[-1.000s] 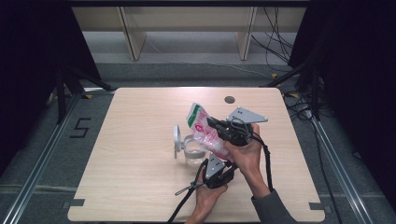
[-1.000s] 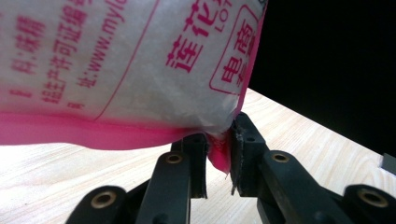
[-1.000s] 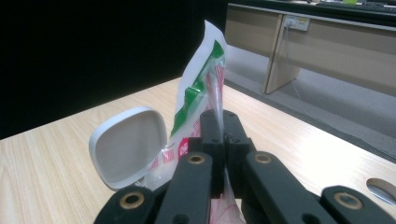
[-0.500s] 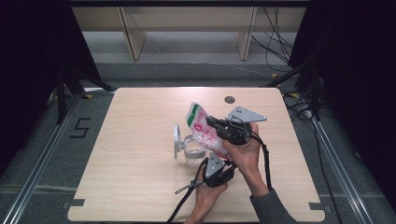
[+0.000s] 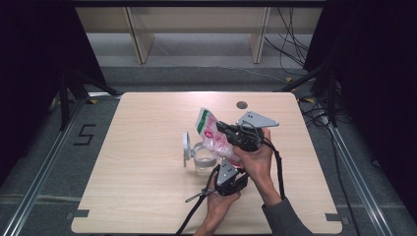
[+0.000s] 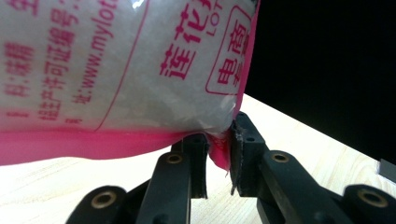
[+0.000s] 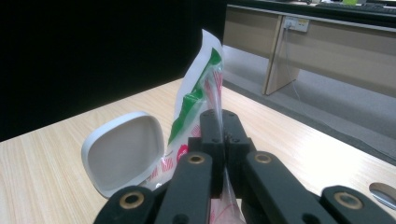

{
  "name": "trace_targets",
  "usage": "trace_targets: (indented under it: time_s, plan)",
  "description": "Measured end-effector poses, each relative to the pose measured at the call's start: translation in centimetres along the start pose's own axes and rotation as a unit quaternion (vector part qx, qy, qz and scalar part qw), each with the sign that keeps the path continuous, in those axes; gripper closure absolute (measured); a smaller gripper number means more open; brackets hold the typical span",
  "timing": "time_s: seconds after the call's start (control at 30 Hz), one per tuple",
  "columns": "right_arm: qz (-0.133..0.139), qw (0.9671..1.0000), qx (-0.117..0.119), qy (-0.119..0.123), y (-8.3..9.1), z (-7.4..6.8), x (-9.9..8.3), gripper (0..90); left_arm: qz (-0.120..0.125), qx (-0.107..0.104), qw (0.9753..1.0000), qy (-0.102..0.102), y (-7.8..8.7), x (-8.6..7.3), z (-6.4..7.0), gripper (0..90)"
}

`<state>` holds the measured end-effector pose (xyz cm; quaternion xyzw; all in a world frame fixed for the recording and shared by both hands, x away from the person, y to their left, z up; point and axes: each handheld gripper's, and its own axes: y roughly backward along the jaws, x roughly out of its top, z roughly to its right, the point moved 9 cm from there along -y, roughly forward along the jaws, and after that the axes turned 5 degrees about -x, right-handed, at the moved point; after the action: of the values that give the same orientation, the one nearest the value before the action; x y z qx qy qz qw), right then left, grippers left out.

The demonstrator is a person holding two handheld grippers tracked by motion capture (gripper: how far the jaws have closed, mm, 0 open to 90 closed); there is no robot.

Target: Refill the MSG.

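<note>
A plastic bag [image 5: 212, 133] of white grains, printed in pink with a green top, hangs tilted over the middle of the table. My right gripper [image 5: 225, 129] is shut on the bag's thin side edge [image 7: 219, 100]. My left gripper [image 5: 228, 166] comes up from below and pinches the pink bottom corner [image 6: 220, 148] of the bag [image 6: 116, 65]. Under the bag's left end stands a clear round container [image 5: 202, 158], its white lid [image 5: 186, 147] tipped up on edge. In the right gripper view the lid [image 7: 123, 156] shows behind the bag.
A small dark round disc [image 5: 241, 104] lies near the table's far edge, also seen as the disc [image 7: 384, 194] at the lower right. Wooden furniture [image 5: 196, 29] stands beyond the table. Cables trail from both grippers towards the near edge.
</note>
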<state>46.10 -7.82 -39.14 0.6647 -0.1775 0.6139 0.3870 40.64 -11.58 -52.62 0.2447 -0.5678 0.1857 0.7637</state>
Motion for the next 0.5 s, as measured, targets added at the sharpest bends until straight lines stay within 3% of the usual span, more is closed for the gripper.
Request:
trace_targets:
  time_s: [0.03, 0.17, 0.2, 0.23, 0.4, 0.5]
  plan:
    - [-0.004, 0.9999, 0.007, -0.011, -0.04, -0.31, -0.11, 90.0, -0.001, 0.000, 1.0000, -0.001, -0.01, -0.02, 0.00, 78.0]
    - [-0.002, 1.0000, 0.003, -0.005, 0.03, -0.08, -0.06, 90.0, 0.000, -0.002, 1.0000, -0.001, 0.02, 0.06, 0.04, 78.0]
    - [-0.005, 0.9998, 0.009, -0.014, 0.06, -0.27, -0.10, 90.0, 0.000, -0.001, 1.0000, -0.003, 0.03, 0.05, 0.02, 78.0]
    - [0.006, 1.0000, 0.006, -0.004, -0.03, -0.10, 0.08, 90.0, -0.001, -0.001, 1.0000, -0.003, 0.05, 0.05, 0.00, 78.0]
    - [-0.005, 0.9998, 0.009, -0.019, 0.02, -0.54, -0.04, 90.0, -0.003, -0.001, 0.9999, -0.010, 0.06, 0.12, -0.06, 78.0]
    - [-0.004, 0.9999, 0.006, -0.015, 0.14, -0.36, 0.01, 90.0, -0.003, 0.000, 1.0000, -0.008, 0.07, 0.14, -0.03, 78.0]
